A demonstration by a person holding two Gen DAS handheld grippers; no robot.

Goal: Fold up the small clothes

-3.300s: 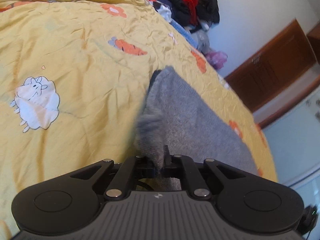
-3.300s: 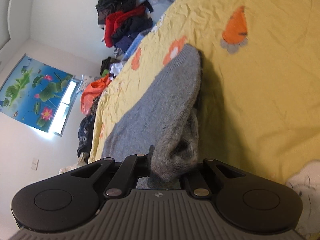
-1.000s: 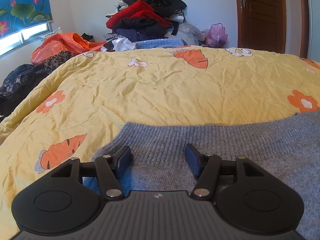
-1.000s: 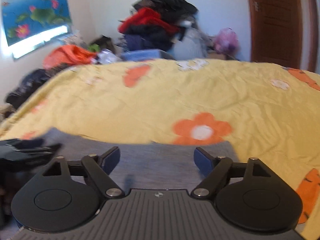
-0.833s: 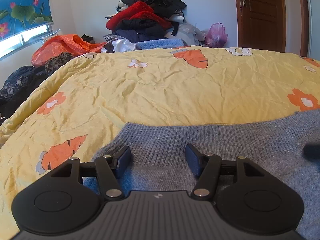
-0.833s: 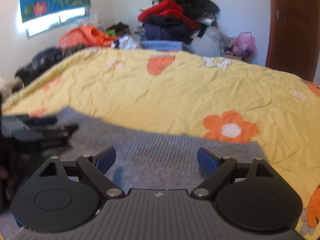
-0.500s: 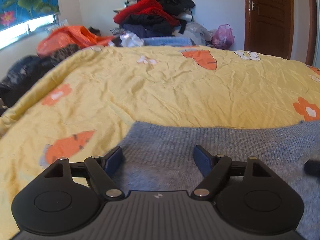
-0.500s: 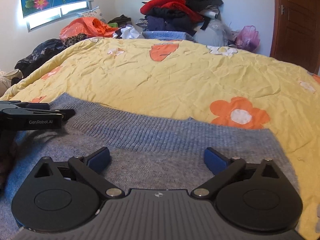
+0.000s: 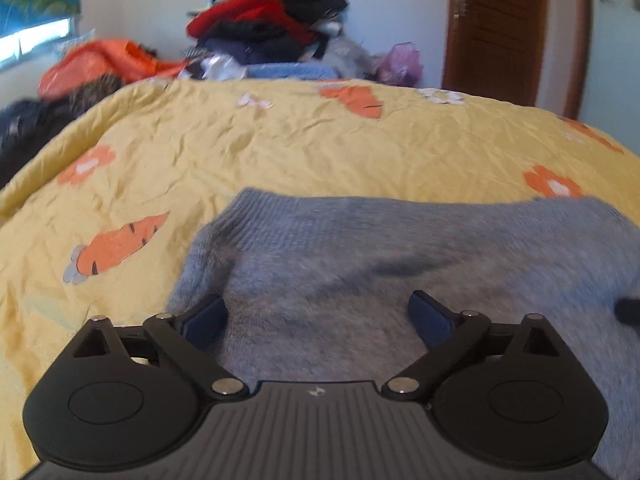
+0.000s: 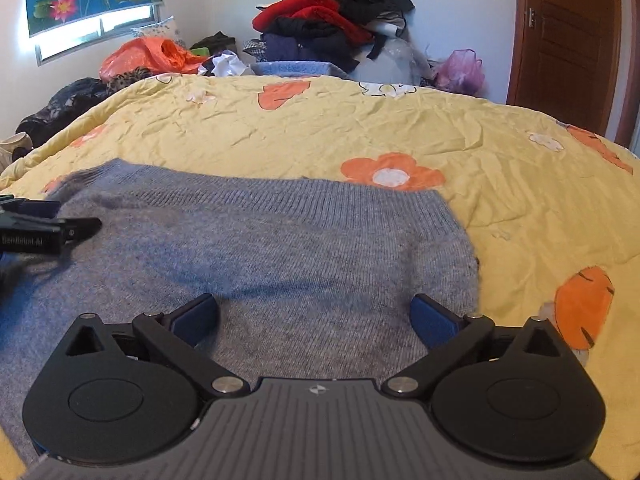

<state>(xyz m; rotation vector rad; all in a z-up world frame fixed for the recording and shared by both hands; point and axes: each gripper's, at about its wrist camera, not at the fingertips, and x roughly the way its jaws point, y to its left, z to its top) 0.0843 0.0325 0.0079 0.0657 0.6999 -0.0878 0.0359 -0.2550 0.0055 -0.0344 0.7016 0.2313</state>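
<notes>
A grey knitted sweater (image 9: 400, 264) lies flat on the yellow bedspread (image 9: 280, 148), its ribbed hem along the far side. My left gripper (image 9: 316, 316) hovers over the sweater's left part, jaws still opening wide, nothing pinched between them. My right gripper (image 10: 316, 316) is over the right part of the same grey sweater (image 10: 280, 248), jaws also opening wide and holding nothing. In the right wrist view the left gripper (image 10: 76, 228) reaches in from the left edge, over the sweater. The right gripper's tip shows dark at the right edge of the left wrist view.
The bedspread (image 10: 520, 200) carries carrot and flower prints. Beyond the bed's far edge stand a heap of clothes (image 10: 332, 12), an orange bag (image 10: 148, 54) and a purple bag (image 10: 460, 66). A wooden door (image 10: 568, 40) is at the back right, a window at the left.
Both grippers have let go of the sweater they held up before; it now lies spread flat. Over the last second both jaws widened and both grippers drew back, showing more of the sweater.
</notes>
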